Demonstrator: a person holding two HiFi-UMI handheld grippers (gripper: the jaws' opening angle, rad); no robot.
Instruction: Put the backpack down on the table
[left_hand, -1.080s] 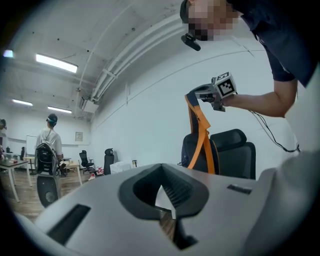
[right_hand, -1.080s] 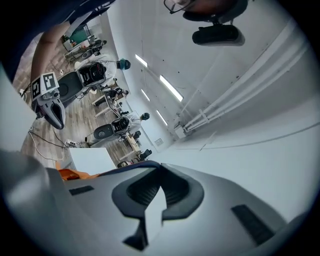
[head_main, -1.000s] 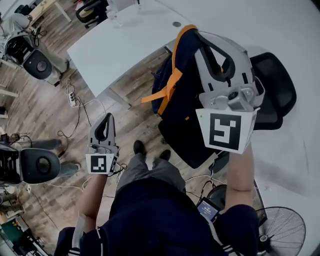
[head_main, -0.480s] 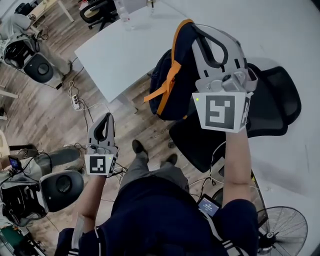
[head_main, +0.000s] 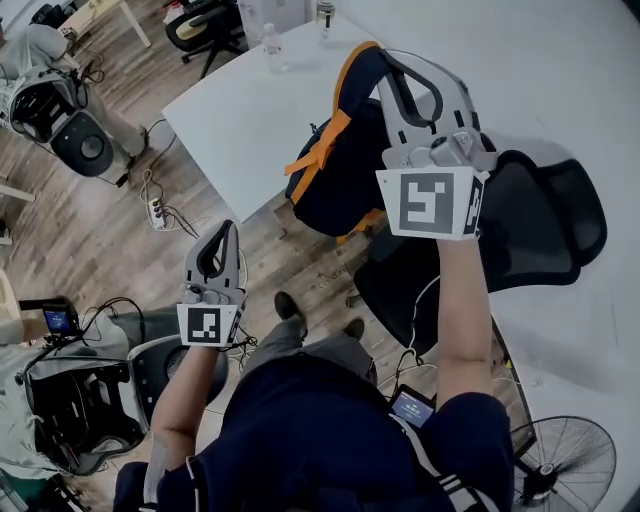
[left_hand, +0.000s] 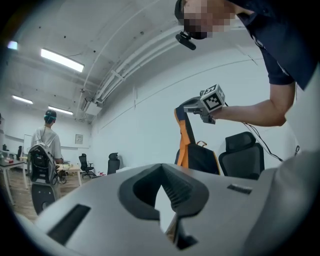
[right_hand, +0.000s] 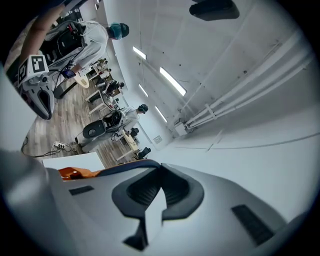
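The right gripper (head_main: 390, 62) is held out level at arm's length, its 2 jaws pinched tight on the top loop of the navy backpack (head_main: 335, 175). In the right gripper view the dark pads meet at the tip (right_hand: 159, 169) and the navy loop (right_hand: 125, 166) runs in from the left to where they close. The backpack hangs below that grip with its orange strap (head_main: 318, 150) trailing down its left side. In the head view it sits over the near edge of the white table (head_main: 240, 120), between the table and the black office chair (head_main: 540, 220); it is not lying on the tabletop. The left gripper view shows it hanging upright (left_hand: 200, 155) just beside the chair (left_hand: 243, 155), its bottom hidden behind the gripper body.

The left gripper (head_main: 226, 232) is lower and well apart from the bag, over the wood floor (head_main: 120, 250). Its jaws are together at the tip (left_hand: 161, 167) with nothing between them. A clear bottle (head_main: 272, 45) stands at the table's far end
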